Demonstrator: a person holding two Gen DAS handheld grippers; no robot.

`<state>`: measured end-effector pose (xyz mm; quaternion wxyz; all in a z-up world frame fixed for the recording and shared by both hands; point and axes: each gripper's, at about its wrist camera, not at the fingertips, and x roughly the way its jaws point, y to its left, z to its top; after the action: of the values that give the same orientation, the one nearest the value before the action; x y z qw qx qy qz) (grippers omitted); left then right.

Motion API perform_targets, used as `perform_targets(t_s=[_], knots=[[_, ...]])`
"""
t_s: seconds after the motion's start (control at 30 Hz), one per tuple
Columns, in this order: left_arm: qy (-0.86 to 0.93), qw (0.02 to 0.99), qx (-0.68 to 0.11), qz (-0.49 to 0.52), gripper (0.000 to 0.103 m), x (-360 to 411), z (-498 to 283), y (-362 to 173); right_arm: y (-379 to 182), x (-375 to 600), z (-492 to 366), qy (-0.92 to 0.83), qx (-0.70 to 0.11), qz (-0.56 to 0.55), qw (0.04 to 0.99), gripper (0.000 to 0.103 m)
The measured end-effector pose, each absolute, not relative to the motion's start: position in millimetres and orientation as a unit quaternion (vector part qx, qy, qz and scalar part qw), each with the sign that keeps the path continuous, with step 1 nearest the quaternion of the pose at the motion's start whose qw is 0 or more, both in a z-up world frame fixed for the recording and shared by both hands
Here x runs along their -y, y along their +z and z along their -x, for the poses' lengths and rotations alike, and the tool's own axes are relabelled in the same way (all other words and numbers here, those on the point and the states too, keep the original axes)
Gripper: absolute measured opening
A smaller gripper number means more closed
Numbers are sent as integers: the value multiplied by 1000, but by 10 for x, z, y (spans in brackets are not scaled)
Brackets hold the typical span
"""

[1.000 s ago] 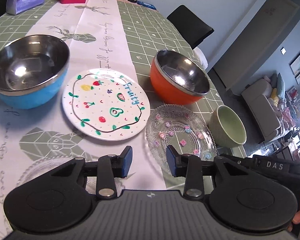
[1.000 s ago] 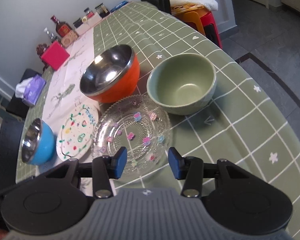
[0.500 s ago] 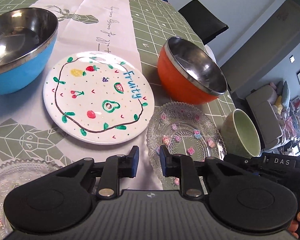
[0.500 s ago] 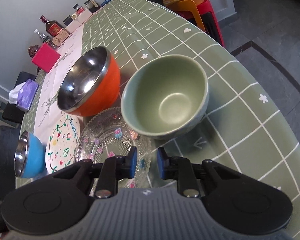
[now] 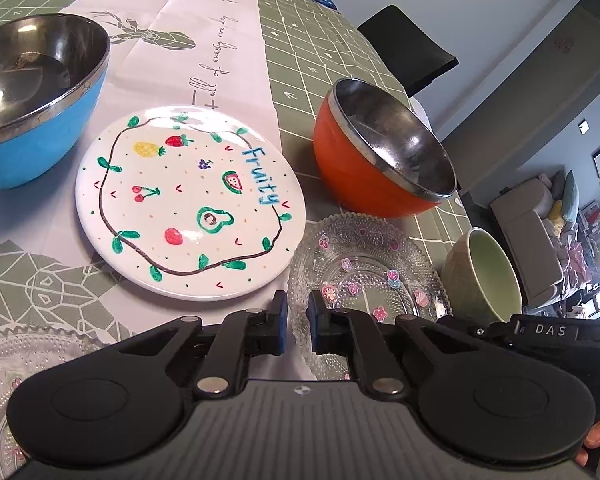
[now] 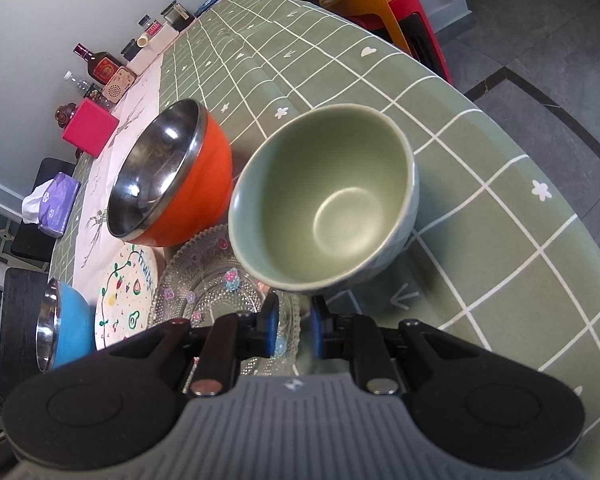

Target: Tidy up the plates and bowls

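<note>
1. Left tool (image 5: pixel 297 322): jaws narrowed to a slim gap, gripping nothing, at the near rim of the glass plate (image 5: pixel 366 276).
2. Right tool (image 6: pixel 294 326): jaws narrowly apart beneath the green bowl (image 6: pixel 324 200); whether they grip its rim cannot be told.
3. Fruit plate (image 5: pixel 190 206) lies at 10 o'clock of the glass plate, orange bowl (image 5: pixel 384 148) at 12 o'clock, blue bowl (image 5: pixel 32 104) far left on the bench (image 5: pixel 320 36).

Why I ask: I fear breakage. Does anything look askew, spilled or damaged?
The green bowl looks tipped toward the right gripper, its near rim overlapping the edge of the glass plate in the right wrist view. Whether the gripper holds it, I cannot tell. No spills or cracks show.
</note>
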<state>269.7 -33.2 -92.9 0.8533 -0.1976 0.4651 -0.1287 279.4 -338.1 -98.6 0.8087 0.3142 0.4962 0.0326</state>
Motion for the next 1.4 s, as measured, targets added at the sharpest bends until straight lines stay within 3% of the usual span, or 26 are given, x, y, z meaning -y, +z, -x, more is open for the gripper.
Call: perform_targets(t_s=[0.77,1.4], knots=[[-126,872,-434,187,10,104,-2328,-587,-721,3168,-2570,77,-490,-273,824,6],[-91,885,-423,171,10,-795,-1599,-237,-440,2294,-2166,210,-459,-207,838,6]])
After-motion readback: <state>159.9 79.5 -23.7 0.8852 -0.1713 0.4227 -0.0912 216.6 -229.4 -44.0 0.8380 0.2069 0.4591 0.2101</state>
